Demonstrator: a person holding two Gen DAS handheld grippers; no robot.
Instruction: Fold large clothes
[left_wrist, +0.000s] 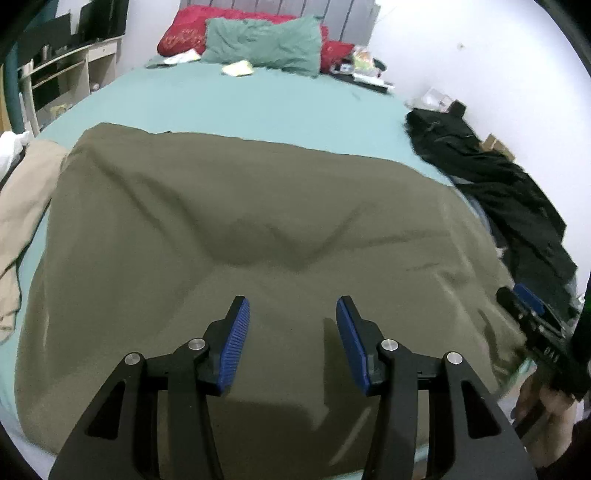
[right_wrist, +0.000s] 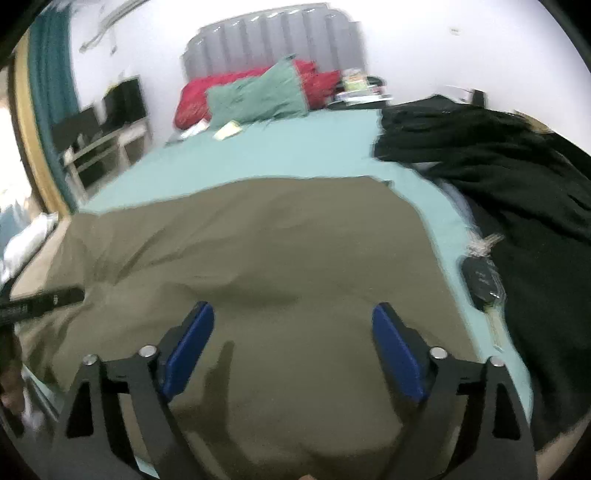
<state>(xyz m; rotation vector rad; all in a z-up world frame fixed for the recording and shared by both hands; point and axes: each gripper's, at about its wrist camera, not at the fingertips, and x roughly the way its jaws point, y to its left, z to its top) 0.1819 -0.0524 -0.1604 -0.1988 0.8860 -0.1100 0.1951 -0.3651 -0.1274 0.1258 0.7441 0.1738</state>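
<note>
My left gripper (left_wrist: 292, 312) hangs with its jaws half apart and nothing between them; my right gripper (right_wrist: 293, 321) stands wider, also empty. Both hover over the near edge of the large olive-green cloth (left_wrist: 236, 229), which lies spread on the teal-sheeted bed (left_wrist: 258, 103) with its long axis across my view. I judge each gripper nearer its own near corner. Beyond the far hem the sheet lies bare; a black garment (right_wrist: 509, 177) crowds the right side.
</note>
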